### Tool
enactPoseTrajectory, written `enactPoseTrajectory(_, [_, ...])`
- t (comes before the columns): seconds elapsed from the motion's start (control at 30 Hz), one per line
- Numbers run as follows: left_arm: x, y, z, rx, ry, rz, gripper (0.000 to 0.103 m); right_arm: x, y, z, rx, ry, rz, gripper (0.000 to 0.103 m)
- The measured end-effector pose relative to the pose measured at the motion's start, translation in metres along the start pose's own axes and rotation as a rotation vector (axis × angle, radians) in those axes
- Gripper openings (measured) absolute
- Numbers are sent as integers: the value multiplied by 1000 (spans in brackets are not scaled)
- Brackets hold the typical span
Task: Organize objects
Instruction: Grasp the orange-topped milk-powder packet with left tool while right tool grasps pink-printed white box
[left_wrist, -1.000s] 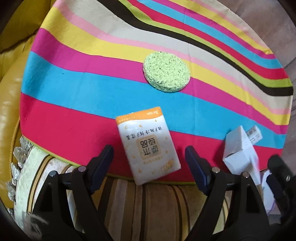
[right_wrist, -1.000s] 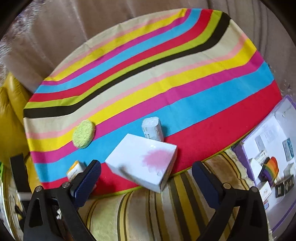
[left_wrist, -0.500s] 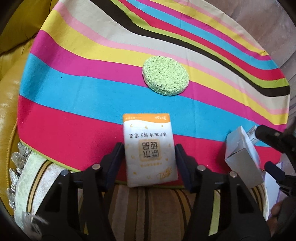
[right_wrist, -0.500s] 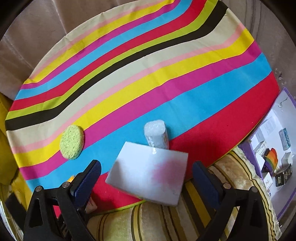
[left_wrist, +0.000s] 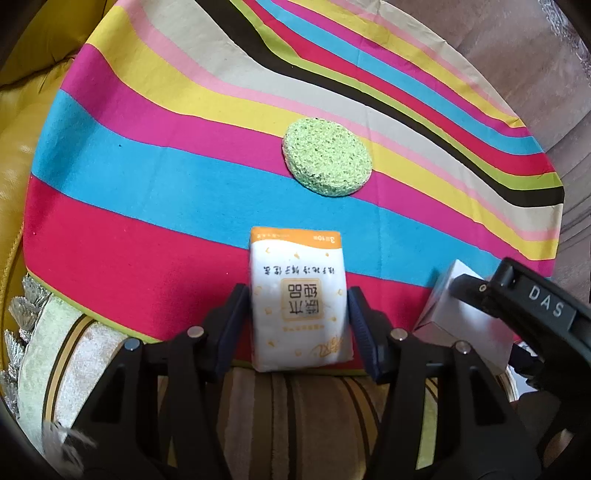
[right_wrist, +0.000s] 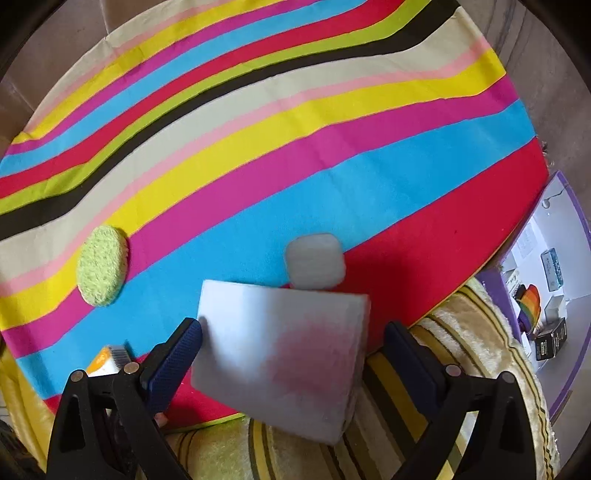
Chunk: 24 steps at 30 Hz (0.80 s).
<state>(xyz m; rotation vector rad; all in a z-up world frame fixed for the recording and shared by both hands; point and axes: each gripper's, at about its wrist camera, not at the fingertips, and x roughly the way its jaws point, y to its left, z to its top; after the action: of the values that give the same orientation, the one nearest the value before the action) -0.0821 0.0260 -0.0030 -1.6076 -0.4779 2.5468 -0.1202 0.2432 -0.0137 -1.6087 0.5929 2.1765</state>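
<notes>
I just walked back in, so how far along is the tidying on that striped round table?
Nothing looks put away yet. In hand: the left gripper is closing around the orange tissue pack at the striped table edge; the right gripper, open, straddles the white box. Left: the green sponge and the small white packet lie untouched.

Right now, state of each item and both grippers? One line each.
Left gripper: jaws closing, pads against the tissue pack's sides.
Tissue pack: flat at the cloth edge, gripped.
Right gripper: open, straddling the white box.
White box: overhanging the edge, ungripped.
Green sponge: flat, untouched.
Small white pack: behind the box.
</notes>
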Motion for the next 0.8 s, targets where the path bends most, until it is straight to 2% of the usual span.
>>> enactPoseTrajectory(0.17, [2,-3,0,-2,-1,-9,57,-3,7,-6,-73,-56,-23,100])
enactPoseTrajectory(0.33, [2,-1,2,-7,-4,-20,56,5,16,-12,-147,-27,-44,101])
enactPoseTrajectory(0.47, [7,-1,8,-8,-10,-26,56,1,10,-12,-143,-49,-60,100])
enactPoseTrajectory(0.8, [4,-10,12,29,-40,-43,56,-34,-17,-28,-228,-117,8,99])
